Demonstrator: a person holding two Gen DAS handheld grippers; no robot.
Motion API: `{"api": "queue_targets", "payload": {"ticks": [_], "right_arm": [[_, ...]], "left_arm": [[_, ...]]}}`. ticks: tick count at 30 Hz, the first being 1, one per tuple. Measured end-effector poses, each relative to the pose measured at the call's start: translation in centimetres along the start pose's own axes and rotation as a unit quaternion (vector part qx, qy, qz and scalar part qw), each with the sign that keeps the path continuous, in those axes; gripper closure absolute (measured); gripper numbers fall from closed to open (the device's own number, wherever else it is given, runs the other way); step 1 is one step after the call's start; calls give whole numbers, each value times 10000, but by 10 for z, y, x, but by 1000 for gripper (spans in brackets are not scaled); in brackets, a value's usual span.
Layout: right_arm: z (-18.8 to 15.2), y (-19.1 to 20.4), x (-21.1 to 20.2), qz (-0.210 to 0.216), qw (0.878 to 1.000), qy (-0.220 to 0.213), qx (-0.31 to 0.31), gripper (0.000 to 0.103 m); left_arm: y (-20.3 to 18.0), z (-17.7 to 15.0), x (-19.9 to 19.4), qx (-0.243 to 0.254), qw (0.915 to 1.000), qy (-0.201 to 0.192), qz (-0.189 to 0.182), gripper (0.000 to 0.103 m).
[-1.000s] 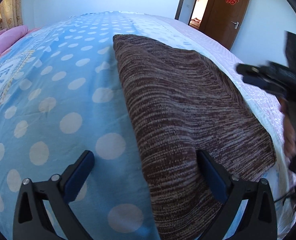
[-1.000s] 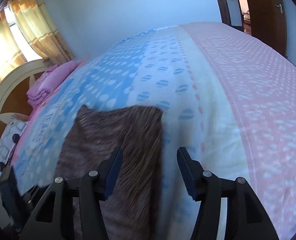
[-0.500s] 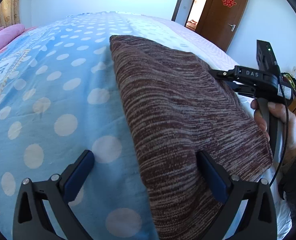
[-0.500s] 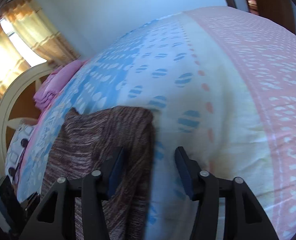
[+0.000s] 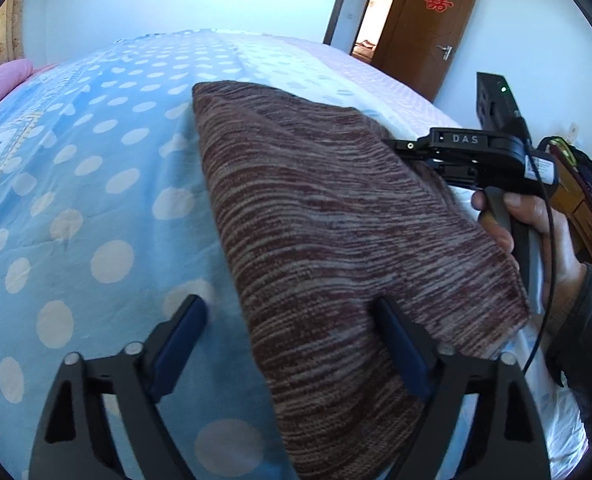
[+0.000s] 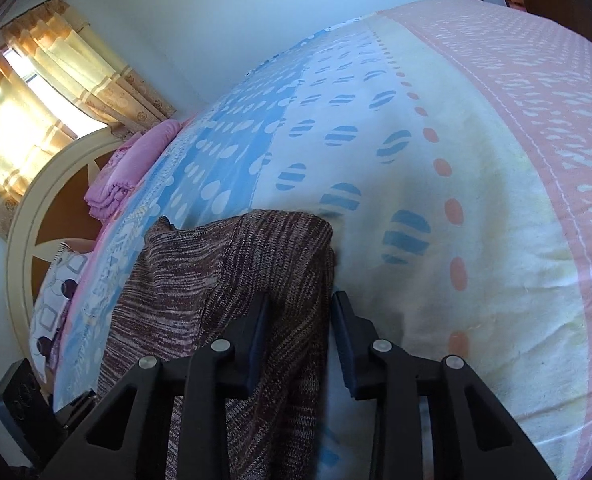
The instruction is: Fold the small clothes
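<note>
Mid-fold: the brown knit garment (image 5: pixel 336 220) lies folded on the bedspread (image 5: pixel 95 200), its near edge between the spread left tongs (image 5: pixel 291 336), its far edge pinched by the right tongs (image 6: pixel 300 312); further folds apparently remain.

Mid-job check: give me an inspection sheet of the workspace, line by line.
Surface: bed under a dotted blue, white and pink sheet.
Job's things: brown knit garment, folded flat.
Clutter: pink bedding and a patterned pillow by the headboard.
Grippers: left gripper open, straddling the garment's near edge; right gripper narrowing on the garment's side edge, not clearly shut.
Cables: black cable beside the right hand.
Surroundings: curtained window, brown door.
</note>
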State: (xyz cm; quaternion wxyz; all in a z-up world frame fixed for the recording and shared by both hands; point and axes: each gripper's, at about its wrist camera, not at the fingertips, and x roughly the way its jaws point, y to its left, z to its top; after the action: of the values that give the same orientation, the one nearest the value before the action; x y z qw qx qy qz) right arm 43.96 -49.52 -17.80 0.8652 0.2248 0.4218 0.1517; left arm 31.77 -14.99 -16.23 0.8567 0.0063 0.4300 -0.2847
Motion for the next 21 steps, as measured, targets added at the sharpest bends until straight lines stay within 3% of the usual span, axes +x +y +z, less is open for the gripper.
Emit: {"api": "queue_targets", "payload": {"ticks": [2, 7, 11, 18, 21], "right_arm": [[-1, -2, 0, 21, 10000, 0, 54, 70], [-3, 3, 1, -89, 9999, -66, -33, 70], [-3, -1, 0, 90, 9999, -5, 54, 71], [0, -3, 6, 64, 9999, 40, 113, 70], [1, -9, 5, 167, 9995, 57, 253, 80]], "left_arm": [[1, -1, -1, -34, 10000, -23, -85, 23], [-2, 0, 0, -10, 10000, -11, -80, 23], [-5, 0, 0, 22, 9997, -18, -236, 38], [-8, 1, 2, -112, 9997, -5, -228, 38], [-14, 1, -1, -14, 9998, -4, -185, 49]]}}
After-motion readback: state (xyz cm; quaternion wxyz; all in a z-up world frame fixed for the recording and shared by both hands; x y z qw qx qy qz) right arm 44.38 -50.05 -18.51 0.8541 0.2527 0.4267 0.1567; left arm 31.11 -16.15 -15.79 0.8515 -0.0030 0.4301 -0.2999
